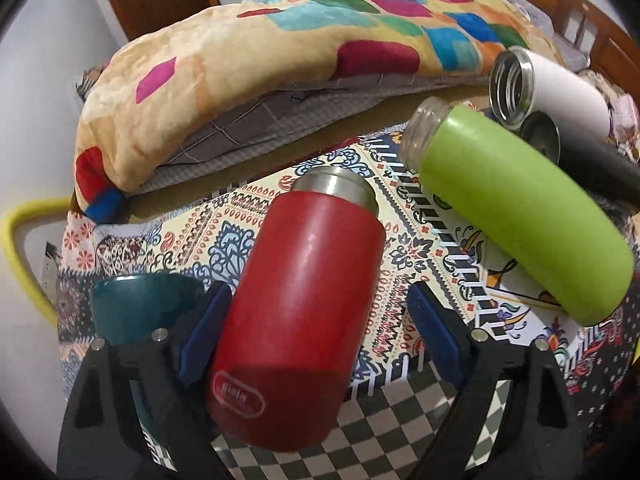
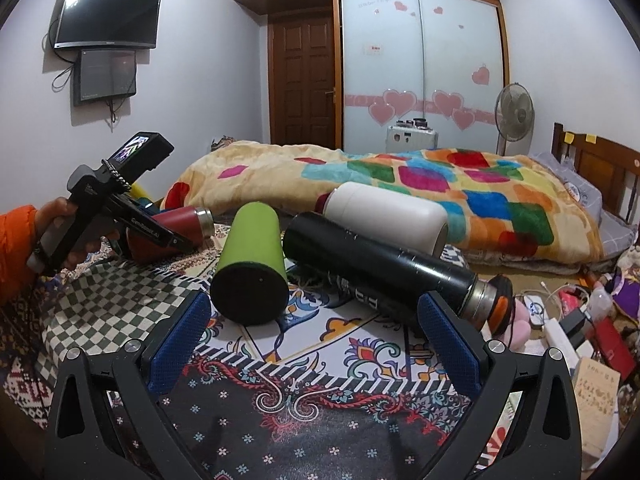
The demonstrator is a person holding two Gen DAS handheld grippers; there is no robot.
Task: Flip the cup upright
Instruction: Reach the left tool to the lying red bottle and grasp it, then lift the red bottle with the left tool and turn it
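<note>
A red flask cup (image 1: 296, 304) with a steel rim lies on its side on the patterned cloth (image 1: 404, 292), between the fingers of my left gripper (image 1: 320, 328). The jaws are open; the left pad is close to the cup, the right pad stands apart. In the right wrist view the red cup (image 2: 176, 228) shows at the left under the hand-held left gripper (image 2: 176, 240). My right gripper (image 2: 316, 336) is open and empty above the cloth (image 2: 320, 364), in front of a lying green cup (image 2: 252, 268).
A green cup (image 1: 516, 216), a white cup (image 1: 560, 88) and a black flask (image 1: 592, 160) lie on their sides to the right. A teal cup (image 1: 140, 304) stands at the left. A bed with a colourful blanket (image 1: 280, 48) lies beyond. Clutter (image 2: 580, 320) covers the floor at right.
</note>
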